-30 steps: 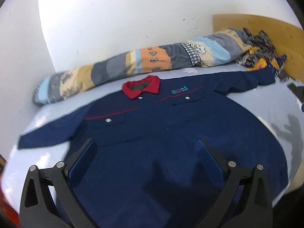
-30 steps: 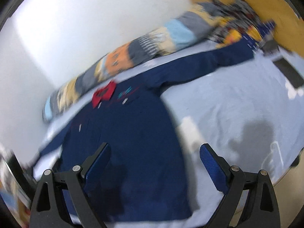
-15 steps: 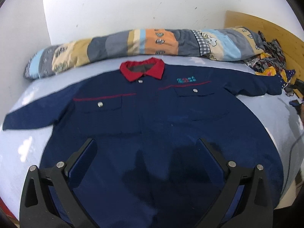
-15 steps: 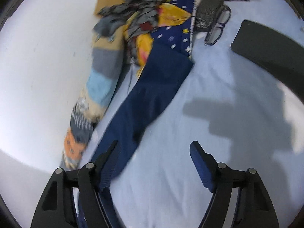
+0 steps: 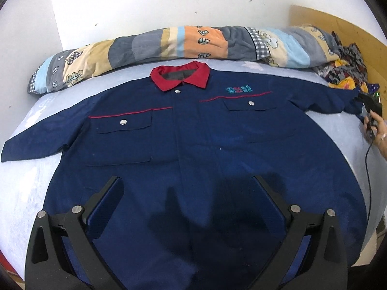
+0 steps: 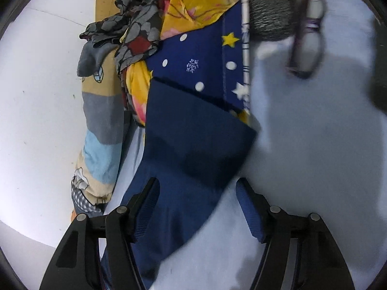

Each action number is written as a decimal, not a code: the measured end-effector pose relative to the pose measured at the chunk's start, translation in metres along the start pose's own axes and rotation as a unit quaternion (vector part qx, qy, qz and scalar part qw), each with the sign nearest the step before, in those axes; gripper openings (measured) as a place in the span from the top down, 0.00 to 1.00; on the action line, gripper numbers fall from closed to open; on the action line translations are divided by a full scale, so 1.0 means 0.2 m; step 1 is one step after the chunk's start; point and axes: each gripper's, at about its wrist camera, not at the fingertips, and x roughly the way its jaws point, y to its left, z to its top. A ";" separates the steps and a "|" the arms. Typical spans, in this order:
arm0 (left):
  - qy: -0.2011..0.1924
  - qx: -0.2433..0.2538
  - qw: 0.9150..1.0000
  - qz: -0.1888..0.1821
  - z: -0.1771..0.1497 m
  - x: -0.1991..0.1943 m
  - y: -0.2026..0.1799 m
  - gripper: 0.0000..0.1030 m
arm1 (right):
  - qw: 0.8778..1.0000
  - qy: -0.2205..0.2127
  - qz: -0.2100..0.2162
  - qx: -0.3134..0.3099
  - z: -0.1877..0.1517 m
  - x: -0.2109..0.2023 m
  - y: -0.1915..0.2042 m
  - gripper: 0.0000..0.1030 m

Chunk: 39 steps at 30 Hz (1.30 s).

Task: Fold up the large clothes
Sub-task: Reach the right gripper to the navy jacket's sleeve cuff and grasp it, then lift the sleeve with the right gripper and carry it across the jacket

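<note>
The shirt point(image 5: 193, 149) lay flat and face up on the bed point(image 5: 338, 130), with its red collar point(image 5: 180, 76) by the wall and both sleeves spread out to the sides. No part of it was folded yet, so the job was only starting. All the folds were still to do: the sleeves in, the sides in, then the bottom up.

The left gripper point(image 5: 187, 193) hung over the bottom part of the shirt with its jaws spread wide and nothing in them. The right gripper point(image 6: 197, 193) was at the far sleeve point(image 6: 193, 140). Its jaws had just been closing a bit, with the sleeve end lying between them, but they were still apart and not pinching it. I think it was about to take that sleeve.

The bed had a pale blue sheet. A long rolled quilt point(image 5: 169, 43) lay along the white wall point(image 5: 169, 0). A heap of bright clothes point(image 6: 169, 24) sat in the corner by a wooden board point(image 5: 338, 24). Glasses point(image 6: 307, 48) lay on the sheet near the heap.
</note>
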 end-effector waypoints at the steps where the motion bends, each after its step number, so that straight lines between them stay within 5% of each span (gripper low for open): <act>1: 0.003 0.000 1.000 0.000 0.00 0.01 0.00 0.00 | 1.000 -0.010 0.006 -0.007 0.02 0.03 0.00 0.34; 3: 0.009 -0.004 1.000 -0.006 0.00 0.02 -0.01 0.00 | 1.000 -0.019 -0.003 -0.021 0.02 0.05 0.02 0.39; 4: 0.011 -0.004 1.000 -0.006 0.01 0.03 -0.01 0.00 | 0.999 -0.018 -0.008 -0.030 0.01 0.05 0.04 0.74; 5: 0.012 -0.004 1.000 -0.003 0.01 0.03 -0.01 0.00 | 0.999 -0.008 0.011 -0.030 0.01 0.06 0.04 0.92; 11: -0.002 -0.011 1.000 -0.002 0.02 -0.01 0.00 0.00 | 0.996 -0.042 0.044 -0.066 -0.07 -0.12 0.20 0.91; 26: -0.039 -0.035 0.999 0.010 0.04 -0.13 0.17 0.00 | 0.975 -0.050 0.086 -0.200 -0.24 -0.55 1.25 0.91; 39: -0.053 -0.084 0.995 0.023 0.02 -0.21 0.45 0.00 | 0.944 -0.038 0.146 -0.293 -0.70 -0.79 2.07 0.91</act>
